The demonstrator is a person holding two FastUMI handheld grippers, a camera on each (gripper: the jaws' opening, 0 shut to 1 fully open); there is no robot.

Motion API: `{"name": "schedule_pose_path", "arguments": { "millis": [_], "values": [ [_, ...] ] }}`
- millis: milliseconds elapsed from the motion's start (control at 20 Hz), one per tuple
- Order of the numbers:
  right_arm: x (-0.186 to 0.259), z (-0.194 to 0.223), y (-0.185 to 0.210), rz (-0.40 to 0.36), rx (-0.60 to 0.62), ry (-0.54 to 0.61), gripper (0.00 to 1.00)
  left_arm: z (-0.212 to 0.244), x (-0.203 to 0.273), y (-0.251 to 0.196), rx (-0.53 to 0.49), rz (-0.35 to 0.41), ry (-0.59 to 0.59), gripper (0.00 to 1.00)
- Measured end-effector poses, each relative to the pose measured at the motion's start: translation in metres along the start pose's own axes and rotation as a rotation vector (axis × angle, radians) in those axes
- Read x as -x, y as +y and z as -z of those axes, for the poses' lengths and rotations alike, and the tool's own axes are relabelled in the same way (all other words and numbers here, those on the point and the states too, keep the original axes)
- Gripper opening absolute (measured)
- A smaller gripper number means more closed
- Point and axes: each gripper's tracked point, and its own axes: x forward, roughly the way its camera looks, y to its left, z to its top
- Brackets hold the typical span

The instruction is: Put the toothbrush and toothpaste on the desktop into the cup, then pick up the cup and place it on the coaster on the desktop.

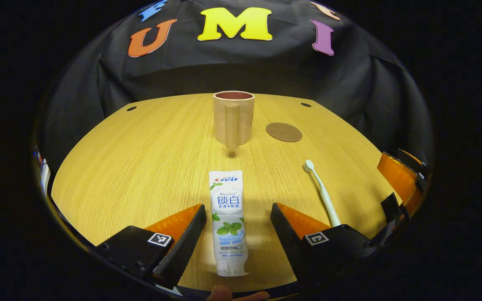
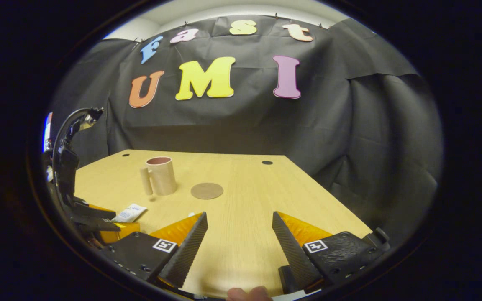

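1. On the wooden desktop [image 1: 140, 175], the largest item, two small dark holes sat near the far corners, with black cloth walling the booth behind.
2. Left gripper [image 1: 238, 221] was spread wide, its fingers straddling the toothpaste without touching it; in the right gripper view it appeared at the left edge [image 2: 98, 221] over the tube.
3. Right gripper [image 2: 239, 234] was likewise spread wide above bare wood, pinching nothing.
4. Cup [image 1: 233, 118] stood upright at the far centre, handle turned toward the left gripper view's camera, mouth unobstructed.
5. Toothpaste [image 1: 228, 221] lay flat, long axis running straight toward the cup, cap end nearest the camera, crimped end away. "Crest" was readable at the crimped end; the smaller print was not legible.
6. Toothbrush [image 1: 322, 192] lay flat to the right of the tube, well apart from it, bristle head toward the far side, handle end hidden behind the left gripper's finger.
7. Coaster [image 1: 283, 132] lay flat just right of the cup, not touching it.
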Motion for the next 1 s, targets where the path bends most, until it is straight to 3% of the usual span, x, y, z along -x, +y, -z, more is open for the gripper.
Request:
{"name": "schedule_pose_path", "arguments": {
  "millis": [300,500,550,600,650,700,1000],
  "values": [
    [-0.004,0.009,0.008,-0.013,-0.017,0.028,0.95,-0.010,0.004,0.014,-0.017,-0.050,0.016,0.82],
    [-0.008,0.016,0.017,-0.034,-0.006,0.061,0.95,-0.012,-0.004,0.020,0.029,-0.069,0.023,0.48],
    [-0.008,0.021,0.022,-0.046,-0.001,0.076,0.95,-0.015,-0.004,0.019,0.035,-0.067,0.017,0.51],
    [-0.009,0.025,0.026,-0.055,0.000,0.091,0.95,-0.017,-0.005,0.018,0.043,-0.062,0.008,0.46],
    [-0.008,0.029,0.030,-0.066,0.001,0.102,0.95,-0.019,-0.002,0.017,0.053,-0.051,-0.004,0.49],
    [-0.008,0.032,0.036,-0.080,-0.001,0.115,0.95,-0.020,0.001,0.016,0.060,-0.043,-0.019,0.43],
    [-0.015,0.051,0.064,-0.152,0.004,0.210,0.95,-0.042,0.029,0.010,0.063,-0.007,-0.184,0.38]
  ]
}}
